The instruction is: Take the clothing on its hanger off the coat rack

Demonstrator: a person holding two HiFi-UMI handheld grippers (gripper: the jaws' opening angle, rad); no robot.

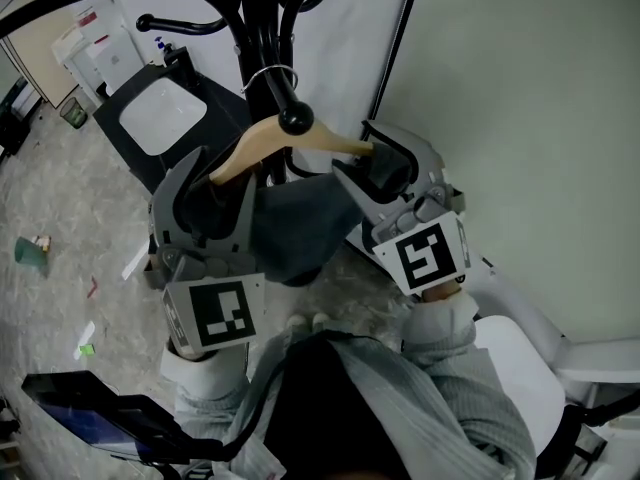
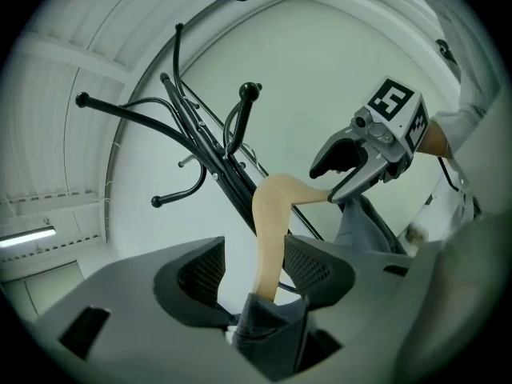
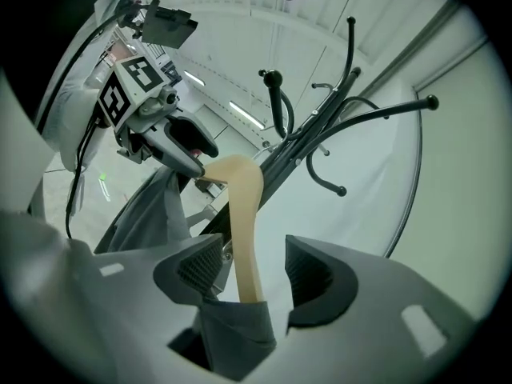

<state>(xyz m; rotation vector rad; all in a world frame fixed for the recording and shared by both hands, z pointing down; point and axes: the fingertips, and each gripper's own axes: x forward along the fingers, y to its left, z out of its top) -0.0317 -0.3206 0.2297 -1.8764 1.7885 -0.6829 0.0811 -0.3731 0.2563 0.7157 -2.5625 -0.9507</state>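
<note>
A pale wooden hanger point(image 1: 250, 148) carrying a dark grey garment point(image 1: 300, 228) hangs by its wire hook from an arm of the black coat rack point(image 1: 262, 28). My left gripper point(image 1: 215, 173) stands open around the hanger's left arm. In the left gripper view that arm point(image 2: 272, 222) runs between the jaws near the right-hand pad, and cloth point(image 2: 268, 326) bunches below. My right gripper point(image 1: 375, 158) is open around the other arm. In the right gripper view the wood point(image 3: 244, 230) passes between the pads with gaps on both sides.
The rack's curved black hooks point(image 2: 128, 106) spread above and beside the hanger. A white wall panel point(image 1: 520, 88) stands close on the right. A black stand with a white top point(image 1: 160, 113) sits behind left, a white chair point(image 1: 540, 358) at lower right, and litter on the floor point(image 1: 30, 250).
</note>
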